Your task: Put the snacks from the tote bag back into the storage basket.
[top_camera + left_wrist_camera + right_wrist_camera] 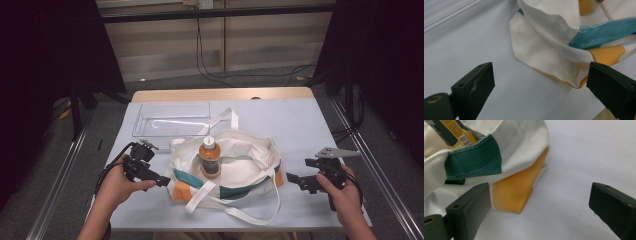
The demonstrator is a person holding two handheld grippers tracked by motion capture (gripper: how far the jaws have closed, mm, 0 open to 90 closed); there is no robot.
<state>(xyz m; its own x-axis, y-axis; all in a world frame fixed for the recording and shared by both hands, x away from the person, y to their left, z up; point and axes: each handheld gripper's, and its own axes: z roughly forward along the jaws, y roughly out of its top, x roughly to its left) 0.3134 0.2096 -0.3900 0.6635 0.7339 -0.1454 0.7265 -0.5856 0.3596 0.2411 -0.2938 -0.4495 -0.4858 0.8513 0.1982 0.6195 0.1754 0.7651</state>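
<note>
White cloth-covered table (310, 125) carries a cream canvas tote bag with teal and orange panels (227, 172) mid-table near the front, a clear plastic tray (172, 120) just behind it. An orange-capped bottle of amber drink (210, 157) stands upright inside the bag. Left gripper (161, 181) sits at the bag's left corner, right gripper (291, 178) just off its right corner, both with jaws wide and holding nothing.
</note>
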